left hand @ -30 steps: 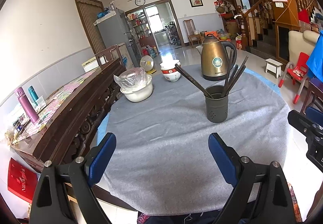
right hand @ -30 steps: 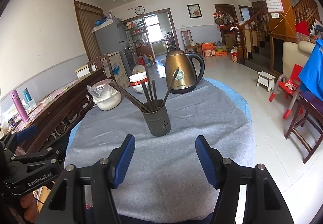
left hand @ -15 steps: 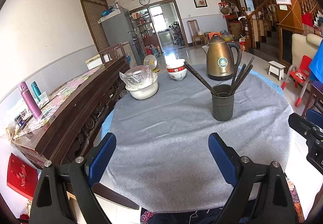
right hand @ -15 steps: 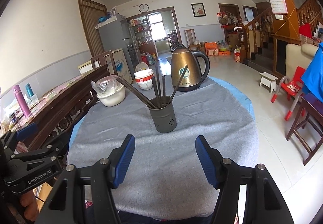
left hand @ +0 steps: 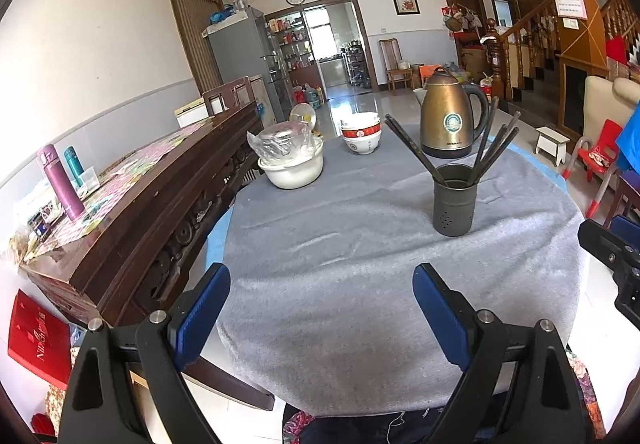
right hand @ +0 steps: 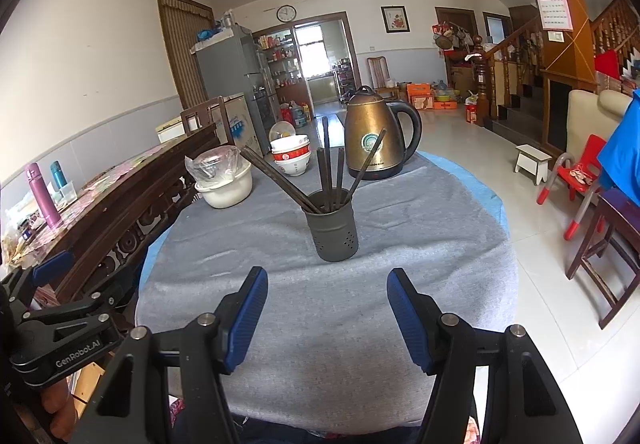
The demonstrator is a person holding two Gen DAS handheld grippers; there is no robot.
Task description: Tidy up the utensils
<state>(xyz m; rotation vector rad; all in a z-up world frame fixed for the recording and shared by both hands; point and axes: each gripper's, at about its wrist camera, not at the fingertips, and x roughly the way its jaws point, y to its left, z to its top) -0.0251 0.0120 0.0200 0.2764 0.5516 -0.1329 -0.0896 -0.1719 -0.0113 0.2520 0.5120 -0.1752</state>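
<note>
A dark grey perforated utensil holder (left hand: 454,203) (right hand: 332,230) stands on the grey-clothed round table (left hand: 360,264) (right hand: 420,236). Several dark chopsticks (left hand: 412,151) (right hand: 329,171) lean out of it in different directions. My left gripper (left hand: 322,300) hangs open over the table's near edge, nothing between its blue pads; the holder is ahead and to its right. My right gripper (right hand: 327,304) is open too, empty, pointing straight at the holder a short way in front. The left gripper's body shows at the lower left of the right wrist view.
At the table's far side stand a bronze electric kettle (left hand: 450,119) (right hand: 374,135), stacked red-and-white bowls (left hand: 361,135) (right hand: 291,157) and a white bowl with plastic wrap (left hand: 291,159) (right hand: 224,179). A dark wooden sideboard (left hand: 132,211) runs along the left. Chairs (right hand: 604,232) stand right.
Both grippers have drawn back a little from the table, so the holder and dishes look smaller and the near table edge shows. Jaws unchanged.
</note>
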